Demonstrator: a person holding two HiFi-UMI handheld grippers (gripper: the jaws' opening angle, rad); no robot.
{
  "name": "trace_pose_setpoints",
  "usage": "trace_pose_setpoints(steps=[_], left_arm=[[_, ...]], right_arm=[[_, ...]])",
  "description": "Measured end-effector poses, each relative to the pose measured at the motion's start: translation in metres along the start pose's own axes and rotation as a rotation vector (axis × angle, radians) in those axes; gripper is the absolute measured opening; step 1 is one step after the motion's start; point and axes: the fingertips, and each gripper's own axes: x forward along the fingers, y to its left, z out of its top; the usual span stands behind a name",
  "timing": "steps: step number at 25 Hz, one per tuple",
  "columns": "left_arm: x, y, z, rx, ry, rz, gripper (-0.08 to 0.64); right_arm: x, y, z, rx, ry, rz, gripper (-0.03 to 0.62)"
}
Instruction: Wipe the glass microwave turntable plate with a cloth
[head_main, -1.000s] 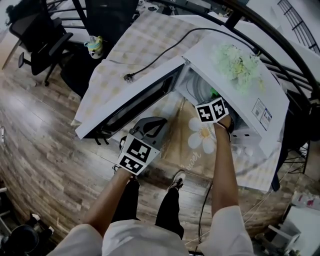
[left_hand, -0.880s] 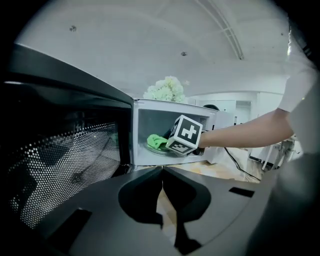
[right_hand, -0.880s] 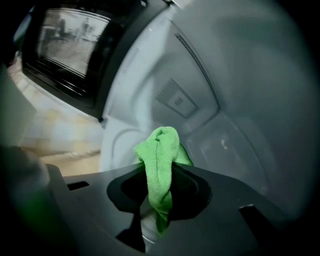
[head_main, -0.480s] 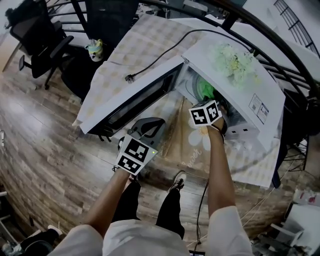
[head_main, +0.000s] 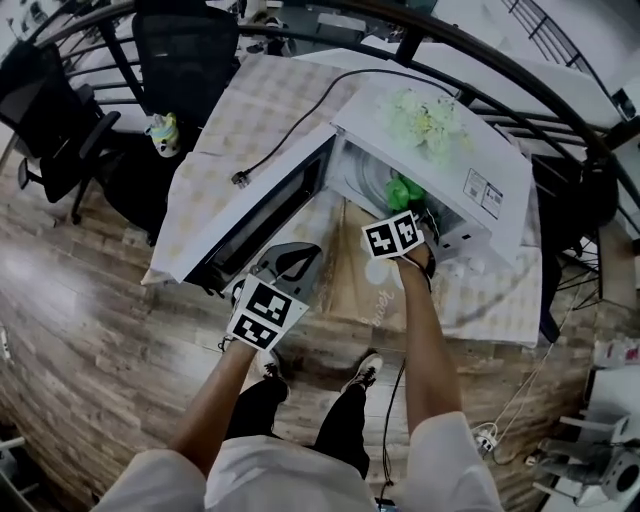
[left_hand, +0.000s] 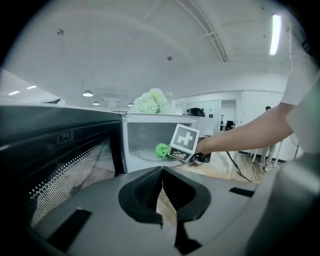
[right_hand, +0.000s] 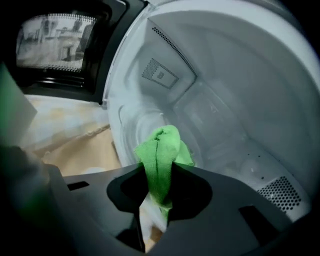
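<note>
While the left tool (left_hand: 161, 190) hangs clenched outside the open white microwave (head_main: 482, 190), the right tool (right_hand: 159, 192) inside it pinches a crumpled green cloth (right_hand: 160, 152) by the round glass turntable plate (right_hand: 131, 129).

Fuzzy green cloth (right_hand: 159, 150) at centre frame; clear, glossy glass plate (right_hand: 129, 129) behind it; smooth white-coated microwave cavity (right_hand: 240, 100); wood-plank floor (head_main: 70, 330) at left.

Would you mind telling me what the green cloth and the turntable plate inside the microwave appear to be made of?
Green cloth: soft and matte, probably microfibre; it shows a fine nap and folds limply. Turntable plate: looks like clear, glossy glass; it is translucent and its concentric rings catch light, though clear plastic cannot be ruled out.
</note>
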Motion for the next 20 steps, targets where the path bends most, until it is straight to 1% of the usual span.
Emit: trace_pose_setpoints(steps=[2, 5, 7, 9, 10, 11, 13, 15, 17, 18, 20], left_arm=[[-0.010, 0.004, 0.009, 0.002, -0.005, 0.000, 0.018], [-0.026, 0.007, 0.019, -0.024, -0.005, 0.015, 0.018], [-0.036, 0.003, 0.027, -0.037, -0.005, 0.023, 0.018], [-0.044, -0.003, 0.039, -0.037, -0.012, 0.033, 0.018], [-0.048, -0.006, 0.046, -0.035, -0.017, 0.040, 0.018], [-0.052, -0.011, 0.054, -0.035, -0.024, 0.048, 0.018], [-0.059, -0.019, 0.070, -0.037, -0.042, 0.067, 0.018], [-0.067, -0.025, 0.087, -0.036, -0.067, 0.086, 0.018], [-0.074, -0.030, 0.106, -0.028, -0.096, 0.106, 0.018], [-0.077, -0.032, 0.115, -0.022, -0.110, 0.114, 0.018], [-0.082, -0.036, 0.131, -0.009, -0.136, 0.125, 0.018]], right_arm=[[-0.012, 0.011, 0.003, 0.001, -0.010, 0.034, 0.098], [-0.034, 0.042, 0.010, -0.088, -0.041, 0.097, 0.103], [-0.052, 0.061, 0.009, -0.131, -0.046, 0.147, 0.101], [-0.074, 0.069, 0.005, -0.134, -0.056, 0.176, 0.101], [-0.087, 0.069, 0.002, -0.118, -0.068, 0.181, 0.101], [-0.102, 0.067, -0.004, -0.088, -0.084, 0.184, 0.101], [-0.132, 0.060, -0.020, 0.019, -0.115, 0.203, 0.103], [-0.160, 0.049, -0.038, 0.165, -0.146, 0.249, 0.103], [-0.192, 0.031, -0.046, 0.302, -0.203, 0.301, 0.103], [-0.209, 0.017, -0.047, 0.351, -0.242, 0.315, 0.103], [-0.241, -0.013, -0.044, 0.401, -0.329, 0.313, 0.101]])
